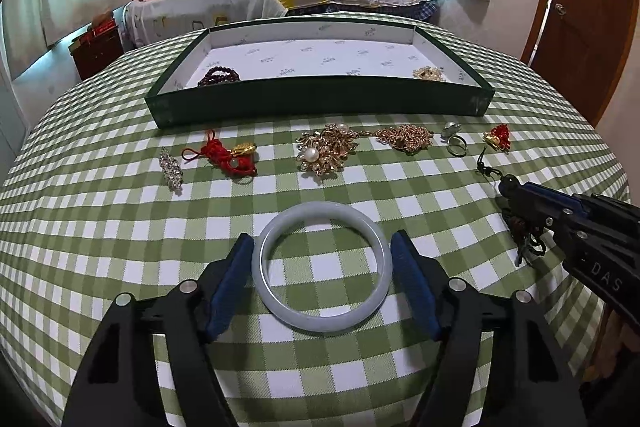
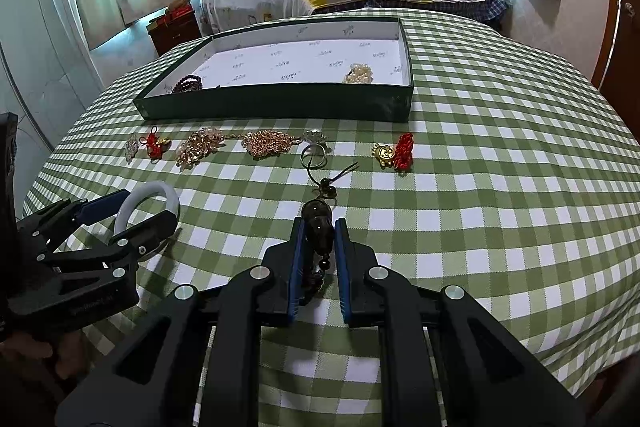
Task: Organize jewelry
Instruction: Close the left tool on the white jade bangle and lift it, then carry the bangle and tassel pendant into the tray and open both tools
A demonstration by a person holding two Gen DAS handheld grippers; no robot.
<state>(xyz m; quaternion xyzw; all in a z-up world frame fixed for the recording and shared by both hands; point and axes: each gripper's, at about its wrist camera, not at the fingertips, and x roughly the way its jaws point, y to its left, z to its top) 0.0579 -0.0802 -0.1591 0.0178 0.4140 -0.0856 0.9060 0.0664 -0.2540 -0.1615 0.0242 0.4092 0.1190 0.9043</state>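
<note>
Jade-pale bangle (image 1: 322, 267) sits flat on the checked cloth between the left gripper (image 1: 322, 247)'s wide fingers, so pinch evenly, while the right gripper (image 2: 319, 229) squeezes the dark bead charm (image 2: 316, 223); tray (image 1: 320, 99) waits at 12 o'clock.

Both tools are matte black plastic, built from angular linked arms with long cut-out slots. The left gripper (image 1: 322, 267) carries dark blue pads along the inner faces of its fingers (image 1: 230, 285), and round silver screw heads sit at each pivot. The right gripper (image 2: 320, 259) matches it: blue-lined fingers (image 2: 297, 267), the same silver fasteners. At the right edge of the left wrist view its black side shows pale raised lettering reading "DAS".
</note>
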